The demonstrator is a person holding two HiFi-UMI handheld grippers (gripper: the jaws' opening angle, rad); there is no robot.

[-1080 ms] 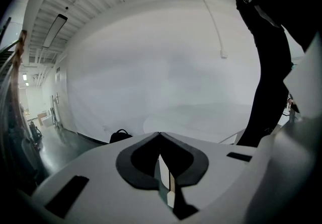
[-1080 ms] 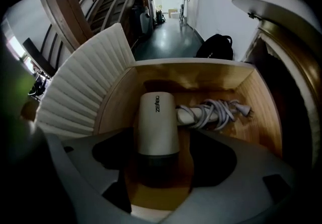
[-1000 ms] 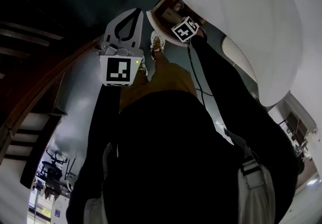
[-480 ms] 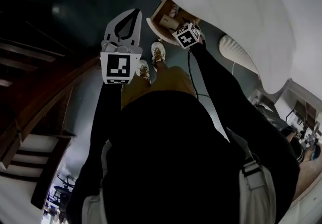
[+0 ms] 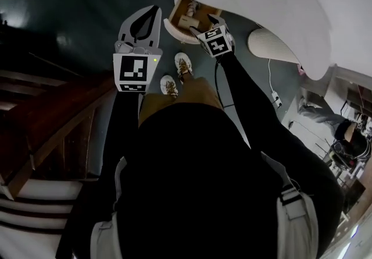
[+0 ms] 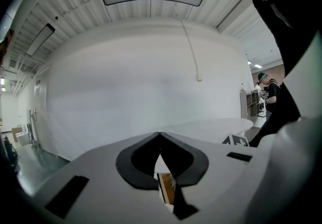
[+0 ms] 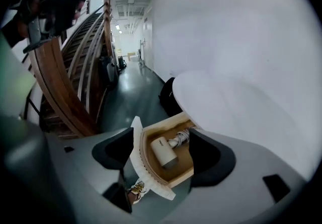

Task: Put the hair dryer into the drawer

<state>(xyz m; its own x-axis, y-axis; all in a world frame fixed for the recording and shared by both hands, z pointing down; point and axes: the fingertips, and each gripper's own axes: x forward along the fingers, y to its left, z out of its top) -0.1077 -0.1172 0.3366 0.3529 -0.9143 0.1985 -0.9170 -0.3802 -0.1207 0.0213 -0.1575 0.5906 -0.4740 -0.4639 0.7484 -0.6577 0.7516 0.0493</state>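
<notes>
A broad white table (image 5: 279,2) fills the far right of the head view, and a dark wooden staircase (image 5: 52,118) runs along the left over a dark, glossy floor (image 5: 70,13). The person stands between them, dark sleeves reaching forward, one gripper in each hand. Under the table's near-left edge a drawer (image 5: 171,28) stands pulled out, with a curved white front and a bare wooden inside. The left gripper (image 5: 157,9) is held up to the left of the drawer and apart from it; in its own view the two jaws meet at the tips (image 6: 160,134) and nothing sits between them (only a sliver of the drawer shows through the gap lower down). The right gripper (image 5: 203,24) hangs over the drawer's near-right side, and its own view shows the jaws spread wide (image 7: 162,132), touching nothing, with the open drawer (image 7: 138,160) framed between them. The hair dryer (image 7: 163,151) lies inside the drawer on the wooden bottom, a pale body with its cord (image 7: 180,139) bunched at the far end. The person's light shoes (image 5: 183,63) stand on the floor just near of the drawer front.
</notes>
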